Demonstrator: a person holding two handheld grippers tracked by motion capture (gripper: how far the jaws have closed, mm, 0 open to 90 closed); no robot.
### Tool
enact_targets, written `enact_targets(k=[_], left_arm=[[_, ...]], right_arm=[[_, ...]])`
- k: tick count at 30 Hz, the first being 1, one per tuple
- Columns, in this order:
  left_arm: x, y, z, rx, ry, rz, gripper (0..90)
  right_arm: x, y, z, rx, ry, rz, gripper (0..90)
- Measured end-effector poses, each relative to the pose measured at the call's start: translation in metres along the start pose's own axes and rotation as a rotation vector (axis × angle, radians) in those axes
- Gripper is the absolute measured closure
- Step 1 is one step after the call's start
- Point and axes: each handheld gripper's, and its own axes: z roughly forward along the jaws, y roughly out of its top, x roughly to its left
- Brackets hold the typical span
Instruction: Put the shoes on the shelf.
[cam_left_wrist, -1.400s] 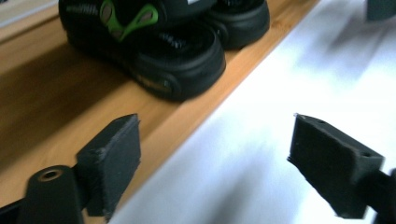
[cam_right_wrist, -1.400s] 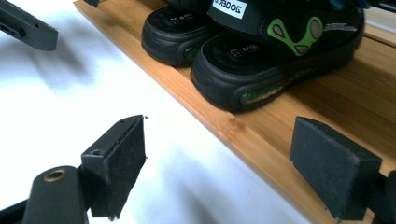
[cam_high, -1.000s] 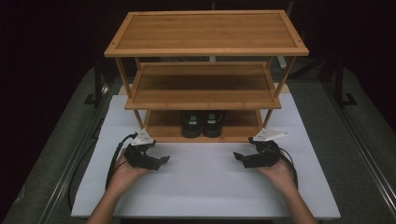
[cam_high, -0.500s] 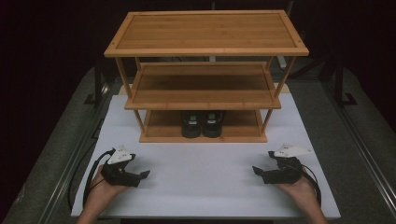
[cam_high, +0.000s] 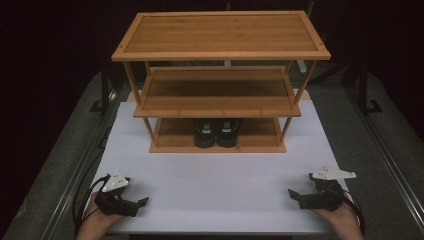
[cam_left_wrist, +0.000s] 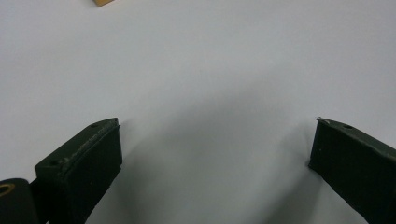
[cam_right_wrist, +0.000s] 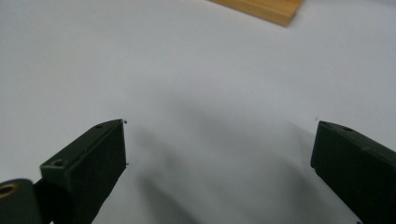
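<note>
Shelf rack (cam_high: 220, 35), centre frame: light wood, smooth satin finish. Tabletop (cam_high: 215, 185): matt white, smooth sheet. Shoes (cam_high: 216, 133) on lowest shelf: black, dull. Hand-held gripper (cam_left_wrist: 215, 149) pads: matt black plastic.

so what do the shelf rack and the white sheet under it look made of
The shelf rack looks like bamboo or light wood with a smooth satin finish: warm tan, fine lengthwise grain. The white sheet looks like matte foam board or paper, flat and without glare; which one is hard to tell.

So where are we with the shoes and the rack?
Done: the pair of black shoes sits on the bamboo rack's bottom shelf. In hand: nothing; the left gripper and right gripper are open over the white mat. Left: nothing visible.
</note>
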Motion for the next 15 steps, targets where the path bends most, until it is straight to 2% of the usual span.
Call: enact_targets(k=[1, 3, 7, 15], left_arm=[[-0.0005, -0.0006, -0.0005, -0.005, 0.004, 0.004, 1.8], [-0.0009, -0.0005, 0.0000, 0.001, 0.000, 0.007, 1.8], [0.0012, -0.0010, 0.0008, 0.003, -0.013, -0.005, 1.8], [0.0015, -0.0012, 0.0010, 0.001, -0.016, -0.009, 1.8]], right_arm=[[-0.0011, -0.0041, -0.0007, 0.018, -0.018, -0.003, 2.9], [-0.0010, -0.0049, -0.0009, 0.026, -0.026, -0.003, 2.9], [0.0019, -0.0055, 0.0015, 0.048, -0.064, -0.020, 3.4], [0.0021, -0.0057, 0.0014, 0.048, -0.064, -0.019, 3.4]])
